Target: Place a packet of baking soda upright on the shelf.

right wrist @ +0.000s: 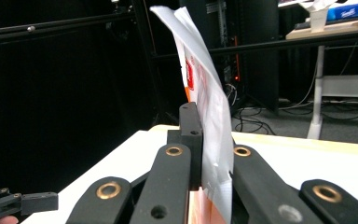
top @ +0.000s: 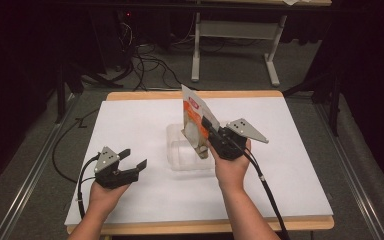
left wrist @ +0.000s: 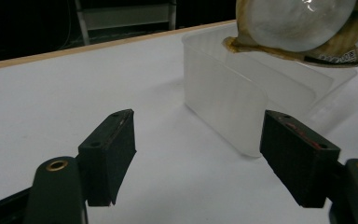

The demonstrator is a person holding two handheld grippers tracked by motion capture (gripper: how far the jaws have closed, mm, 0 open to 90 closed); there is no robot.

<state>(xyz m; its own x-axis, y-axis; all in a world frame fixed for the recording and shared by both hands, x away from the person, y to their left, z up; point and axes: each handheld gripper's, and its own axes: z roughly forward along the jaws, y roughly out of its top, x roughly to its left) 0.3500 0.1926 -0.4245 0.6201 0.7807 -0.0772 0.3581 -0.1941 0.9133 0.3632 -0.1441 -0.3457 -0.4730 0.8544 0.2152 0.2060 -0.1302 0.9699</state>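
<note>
An orange and white packet [top: 194,117] with a clear round window is tilted above a clear plastic container [top: 180,155] at the middle of the white table. My right gripper [top: 207,122] is shut on the packet's edge, with its lower end hanging over the container's opening. In the right gripper view the jaws [right wrist: 205,140] pinch the thin packet [right wrist: 209,107] upright. My left gripper [top: 133,158] sits low at the front left, open, nothing between its jaws. In the left gripper view the open jaws [left wrist: 198,158] face the container [left wrist: 242,93] with the packet [left wrist: 298,28] above it.
The white board [top: 130,120] lies on a wooden table top [top: 200,226]. Behind it stand a grey table frame [top: 235,35] and loose cables [top: 150,65] on the floor. Metal rails [top: 30,170] run along both sides.
</note>
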